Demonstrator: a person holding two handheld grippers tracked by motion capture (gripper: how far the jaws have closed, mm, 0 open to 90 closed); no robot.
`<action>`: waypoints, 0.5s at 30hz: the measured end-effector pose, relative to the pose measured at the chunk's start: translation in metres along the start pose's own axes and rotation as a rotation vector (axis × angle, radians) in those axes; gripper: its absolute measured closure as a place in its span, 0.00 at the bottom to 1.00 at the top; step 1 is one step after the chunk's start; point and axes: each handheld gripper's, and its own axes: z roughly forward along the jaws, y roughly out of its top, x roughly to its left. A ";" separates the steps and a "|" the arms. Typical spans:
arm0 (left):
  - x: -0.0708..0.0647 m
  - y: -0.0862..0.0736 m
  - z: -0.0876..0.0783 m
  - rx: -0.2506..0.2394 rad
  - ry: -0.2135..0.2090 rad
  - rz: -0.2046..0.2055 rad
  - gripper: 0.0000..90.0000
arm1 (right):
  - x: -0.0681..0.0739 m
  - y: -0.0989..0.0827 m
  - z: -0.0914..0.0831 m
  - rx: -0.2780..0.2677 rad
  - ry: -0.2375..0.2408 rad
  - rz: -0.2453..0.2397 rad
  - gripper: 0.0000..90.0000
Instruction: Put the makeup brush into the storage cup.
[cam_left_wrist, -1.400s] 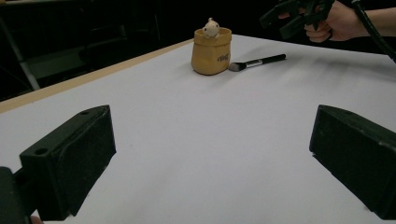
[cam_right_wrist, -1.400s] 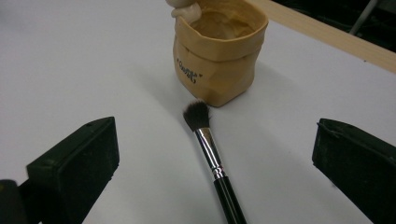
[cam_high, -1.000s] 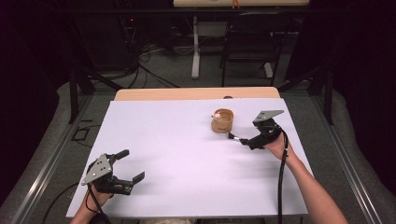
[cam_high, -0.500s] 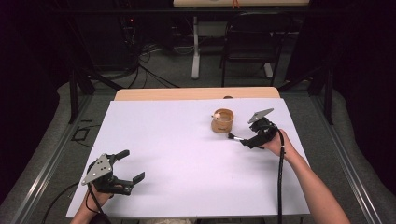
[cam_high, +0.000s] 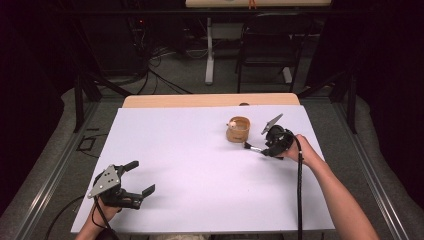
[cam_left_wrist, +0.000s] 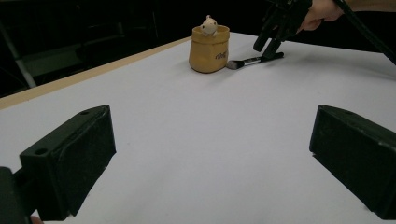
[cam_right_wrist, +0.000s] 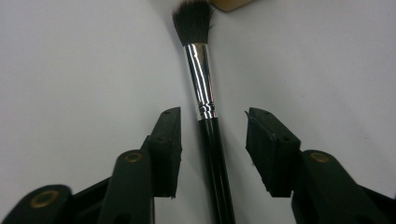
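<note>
A black-handled makeup brush (cam_right_wrist: 206, 84) with a silver ferrule lies flat on the white table (cam_high: 190, 150), its bristles toward a tan pot (cam_high: 238, 130) that holds a small pale figure. My right gripper (cam_right_wrist: 214, 126) straddles the brush handle. Its jaws have just been closing, and a gap still shows on each side of the handle, so the pads are not pressing. In the high view the right gripper (cam_high: 265, 148) tilts down at the brush (cam_high: 251, 146) just right of the pot. My left gripper (cam_high: 141, 177) rests open at the front left with nothing between its jaws.
From the left gripper view (cam_left_wrist: 212, 140) the pot (cam_left_wrist: 208, 49), the brush (cam_left_wrist: 247, 61) and the right gripper (cam_left_wrist: 270, 44) sit far across the table. A bare wooden strip (cam_high: 210, 100) runs along the table's far edge. Chairs and cables stand beyond it.
The right gripper has tipped down over the brush and its jaws have narrowed around the handle. The left gripper has stayed where it was.
</note>
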 end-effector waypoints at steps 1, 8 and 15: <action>0.000 0.000 0.000 0.000 0.002 0.000 0.00 | 0.000 0.000 0.000 0.000 0.000 0.000 0.64; 0.000 0.000 0.000 0.004 0.002 0.002 0.00 | -0.001 0.007 0.002 0.060 0.003 -0.034 0.74; 0.000 0.000 0.000 0.002 0.001 0.000 0.00 | -0.001 0.012 0.004 0.145 0.013 -0.049 0.78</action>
